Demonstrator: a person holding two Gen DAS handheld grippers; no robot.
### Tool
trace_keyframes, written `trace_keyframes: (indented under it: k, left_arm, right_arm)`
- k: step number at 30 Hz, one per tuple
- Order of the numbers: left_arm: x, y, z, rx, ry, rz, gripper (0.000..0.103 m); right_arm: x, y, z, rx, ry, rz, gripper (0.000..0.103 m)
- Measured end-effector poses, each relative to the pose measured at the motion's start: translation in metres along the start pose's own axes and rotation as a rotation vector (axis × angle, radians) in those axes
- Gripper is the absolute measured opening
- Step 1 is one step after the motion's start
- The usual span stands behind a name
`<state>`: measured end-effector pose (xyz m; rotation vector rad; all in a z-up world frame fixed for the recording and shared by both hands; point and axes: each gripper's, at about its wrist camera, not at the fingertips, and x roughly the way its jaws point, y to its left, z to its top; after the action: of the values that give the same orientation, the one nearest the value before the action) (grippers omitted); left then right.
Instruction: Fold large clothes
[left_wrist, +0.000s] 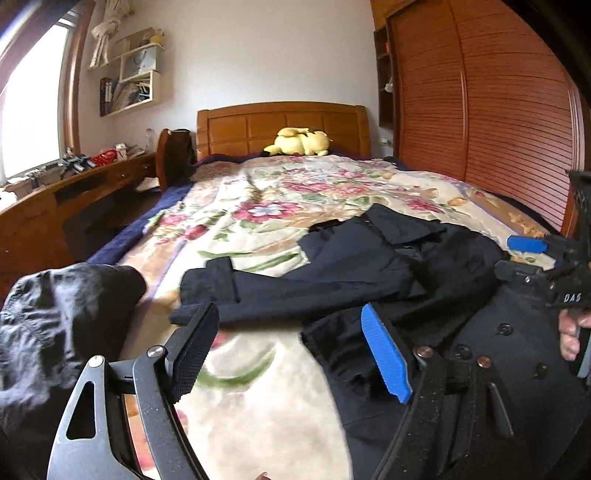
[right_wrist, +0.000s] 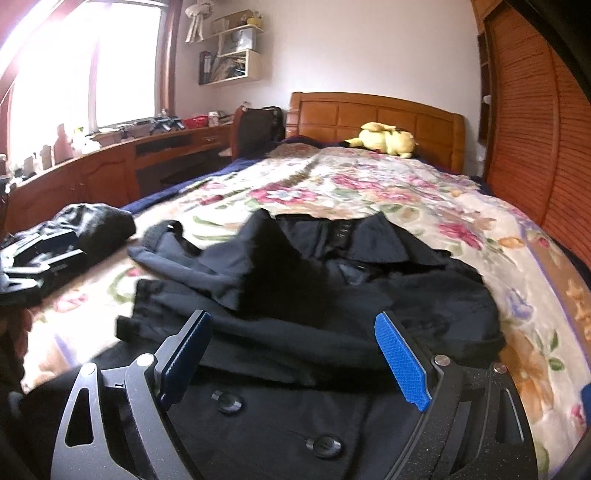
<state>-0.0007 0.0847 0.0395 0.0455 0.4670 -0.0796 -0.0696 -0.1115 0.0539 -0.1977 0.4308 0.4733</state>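
Dark navy double-breasted coat (right_wrist: 332, 295) spread on a floral bedspread (left_wrist: 258, 206), collar toward the wooden headboard (left_wrist: 284, 125), buttoned front toward the cameras. One sleeve (left_wrist: 295, 288) folded across the body, cuff pointing toward the left edge of the bed.

Left hand-held gripper (left_wrist: 291, 354): jaws spread wide, nothing between the pads. Black left pad over bare bedspread; blue right pad (left_wrist: 386, 358) over the coat's left edge, contact not discernible. Folded sleeve just beyond the fingertips.

Right hand-held gripper (right_wrist: 299, 362): jaws spread wide, nothing pinched. Both blue pads poised above the coat's lower front, with two large dark buttons (right_wrist: 227, 400) directly beneath the linkage. Collar and folded sleeve ahead of the fingertips. In the left wrist view, same hand-held gripper at the right margin, above the coat's right side, fingers of a person's hand (left_wrist: 570, 332) on its handle.

Crumpled black garment (left_wrist: 62, 325) on the near left part of the bed, apart from the coat. Yellow plush toy (right_wrist: 386, 140) against the headboard. Wooden counter (right_wrist: 110, 162) under the window along the left wall; slatted wardrobe doors (left_wrist: 498, 110) at right.
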Motion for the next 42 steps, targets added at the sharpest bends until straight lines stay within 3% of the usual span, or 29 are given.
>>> trace_keyframes:
  k: [8, 18, 31, 33, 34, 37, 39, 42]
  left_arm:
    - [0.002, 0.025, -0.006, -0.024, 0.013, 0.017, 0.080]
    - [-0.007, 0.059, -0.007, -0.079, 0.000, 0.038, 0.080]
    - [-0.013, 0.094, -0.014, -0.145, 0.009, 0.056, 0.080]
    - [-0.013, 0.098, -0.014, -0.158, 0.007, 0.058, 0.080]
    - [-0.013, 0.099, -0.015, -0.163, 0.008, 0.057, 0.080]
    - [-0.012, 0.101, -0.015, -0.172, 0.010, 0.055, 0.080]
    - [-0.011, 0.101, -0.016, -0.172, 0.012, 0.052, 0.080]
    - [-0.008, 0.098, -0.017, -0.166, 0.016, 0.047, 0.080]
  right_arm:
    - [0.032, 0.032, 0.037, -0.142, 0.074, 0.028, 0.091]
    - [0.110, 0.077, 0.080, -0.233, 0.163, 0.122, 0.091]
    - [0.200, 0.113, 0.083, -0.280, 0.352, 0.243, 0.083]
    - [0.211, 0.113, 0.082, -0.256, 0.392, 0.262, 0.062]
    - [0.215, 0.112, 0.080, -0.261, 0.404, 0.261, 0.061]
    - [0.221, 0.113, 0.074, -0.310, 0.424, 0.249, 0.040]
    - [0.220, 0.110, 0.074, -0.313, 0.415, 0.245, 0.012]
    - [0.207, 0.107, 0.082, -0.296, 0.335, 0.243, 0.006]
